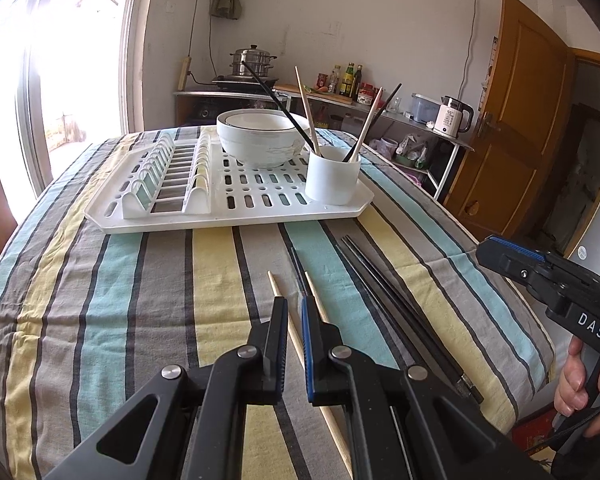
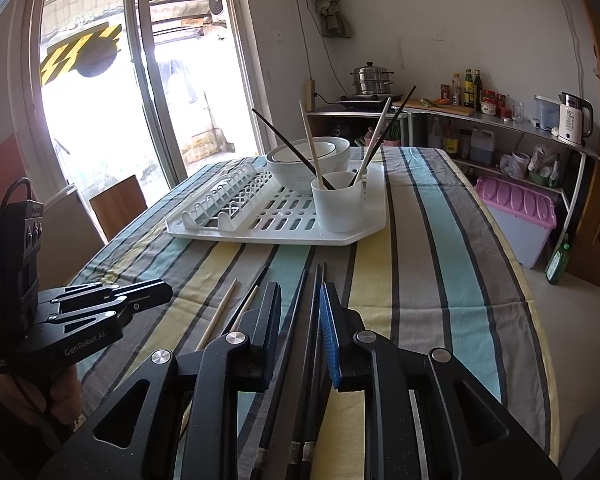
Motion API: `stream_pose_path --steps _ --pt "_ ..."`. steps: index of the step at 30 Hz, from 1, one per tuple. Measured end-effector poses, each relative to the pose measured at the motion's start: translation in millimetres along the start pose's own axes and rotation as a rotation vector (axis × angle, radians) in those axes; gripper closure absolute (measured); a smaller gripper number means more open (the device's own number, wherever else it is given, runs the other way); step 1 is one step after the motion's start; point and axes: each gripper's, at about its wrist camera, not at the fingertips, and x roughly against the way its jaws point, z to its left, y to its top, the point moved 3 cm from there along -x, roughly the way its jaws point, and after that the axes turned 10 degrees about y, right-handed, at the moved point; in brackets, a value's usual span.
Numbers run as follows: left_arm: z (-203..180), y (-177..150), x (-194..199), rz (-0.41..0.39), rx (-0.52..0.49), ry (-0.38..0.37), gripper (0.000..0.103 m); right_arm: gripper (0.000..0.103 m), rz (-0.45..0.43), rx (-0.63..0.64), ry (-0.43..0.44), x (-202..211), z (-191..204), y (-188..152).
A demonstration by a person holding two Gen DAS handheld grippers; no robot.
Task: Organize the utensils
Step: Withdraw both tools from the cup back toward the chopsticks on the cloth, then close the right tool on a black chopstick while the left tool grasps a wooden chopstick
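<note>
Loose chopsticks lie on the striped cloth: wooden chopsticks (image 1: 332,420) (image 2: 220,308) and black chopsticks (image 1: 400,308) (image 2: 318,276). My left gripper (image 1: 293,302) (image 2: 156,292) hovers low over the wooden ones, shut with nothing between its pads. My right gripper (image 2: 301,292) (image 1: 488,250) hangs just above the black chopsticks with its jaws apart; the sticks show through the gap, untouched. Farther back a white cup (image 1: 332,176) (image 2: 340,204) holds several chopsticks, black and wooden, and stands on the white drying rack (image 1: 260,220) (image 2: 260,236).
A white bowl (image 1: 260,136) (image 2: 308,160) sits on the rack behind the cup. The table's right edge drops off toward a shelf with a kettle (image 1: 454,116) and a pink-lidded bin (image 2: 516,216). A wooden chair (image 2: 116,208) stands at the left.
</note>
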Motion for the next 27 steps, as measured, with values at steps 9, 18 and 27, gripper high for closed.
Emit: stream_pose_path --steps 9,18,27 --pt "0.1 -2.9 -32.7 0.088 0.006 -0.007 0.095 0.082 0.052 0.0 0.016 -22.8 -1.7 -3.1" --pt "-1.5 0.3 -58.1 0.152 0.016 -0.004 0.09 0.083 0.138 -0.01 0.045 -55.4 -5.2 -6.4" --pt "-1.8 3.3 -77.2 0.193 0.005 0.024 0.09 0.083 0.22 -0.006 0.05 -86.2 -5.7 -8.0"
